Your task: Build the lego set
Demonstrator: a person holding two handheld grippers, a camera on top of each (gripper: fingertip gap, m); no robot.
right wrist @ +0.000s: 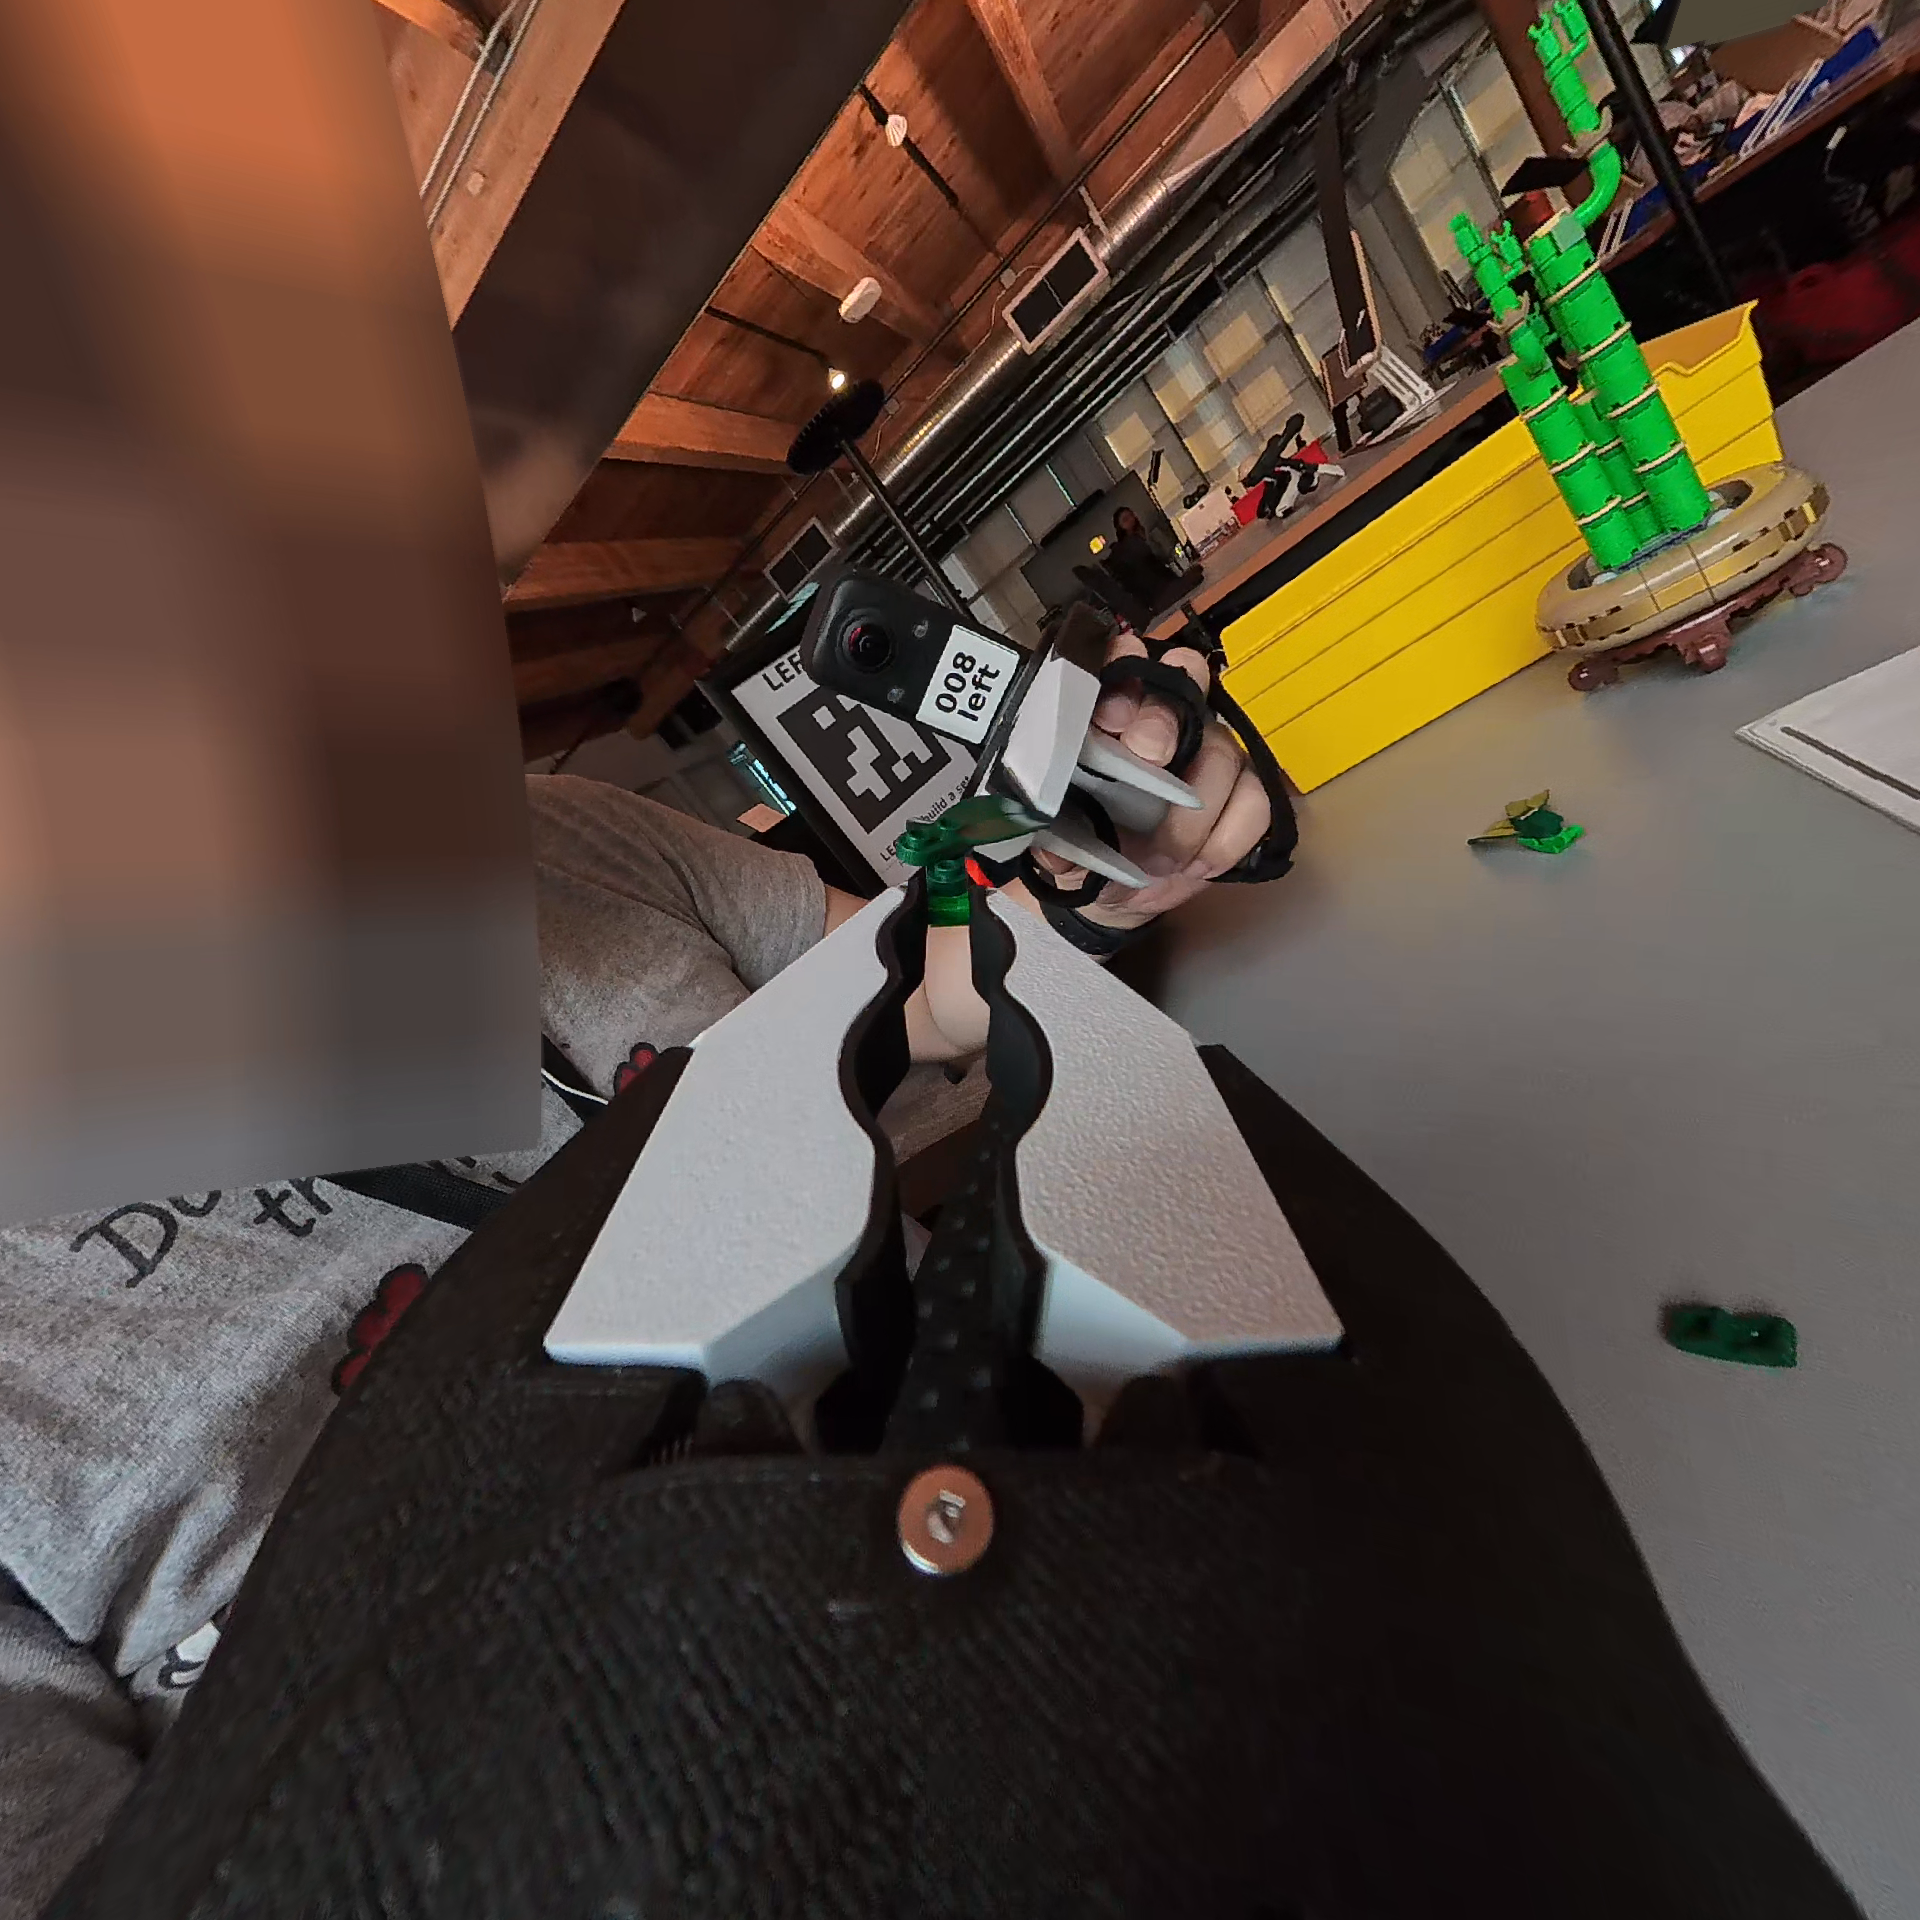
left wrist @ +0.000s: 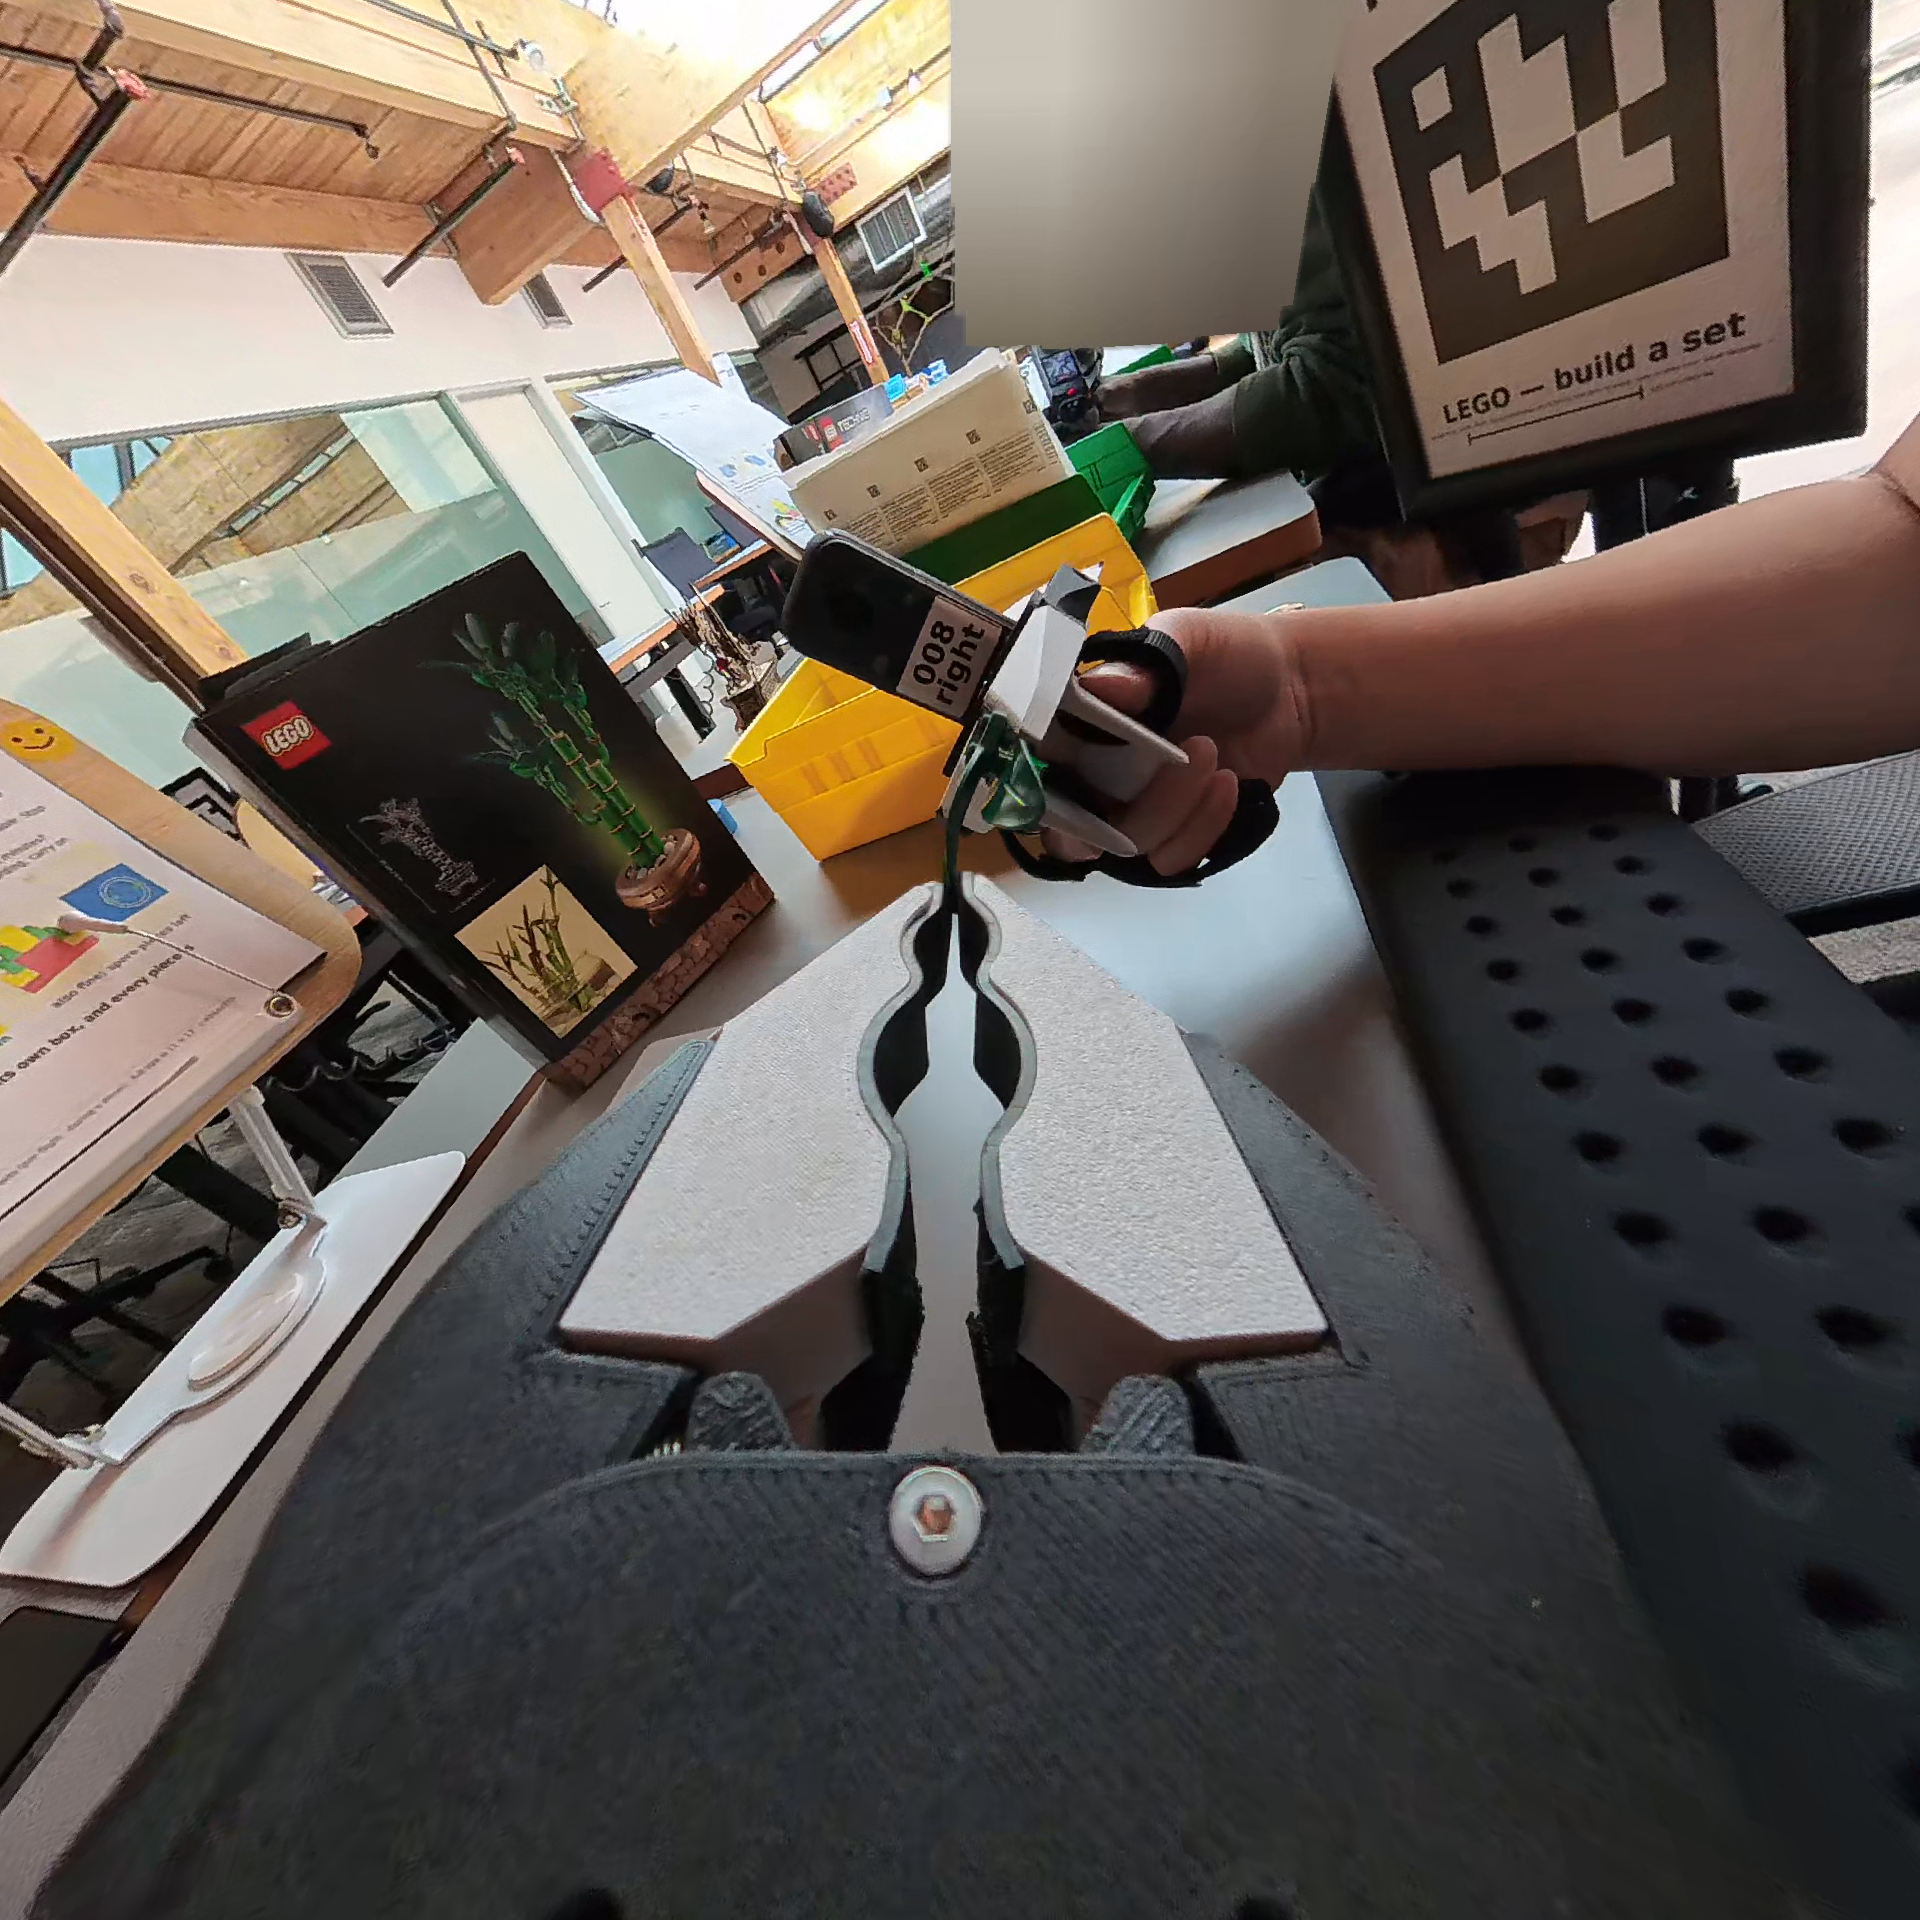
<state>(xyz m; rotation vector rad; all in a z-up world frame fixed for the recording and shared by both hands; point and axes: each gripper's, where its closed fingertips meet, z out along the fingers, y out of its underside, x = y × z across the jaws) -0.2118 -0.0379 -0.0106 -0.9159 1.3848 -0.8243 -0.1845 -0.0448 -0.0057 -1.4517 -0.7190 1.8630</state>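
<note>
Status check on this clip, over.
Left gripper and right gripper both shut on small green pieces, tips meeting. Bamboo model stands apart. Nothing blocking.

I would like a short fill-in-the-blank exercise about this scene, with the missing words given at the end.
1. The bamboo model stands beside a bin whose colour is ____.
2. The right gripper is shut on a small ____ piece.
3. The set's box stands ____ on the table.
4. The stalks of the bamboo model are ____ in colour.

Missing words: yellow; green; upright; green
</note>
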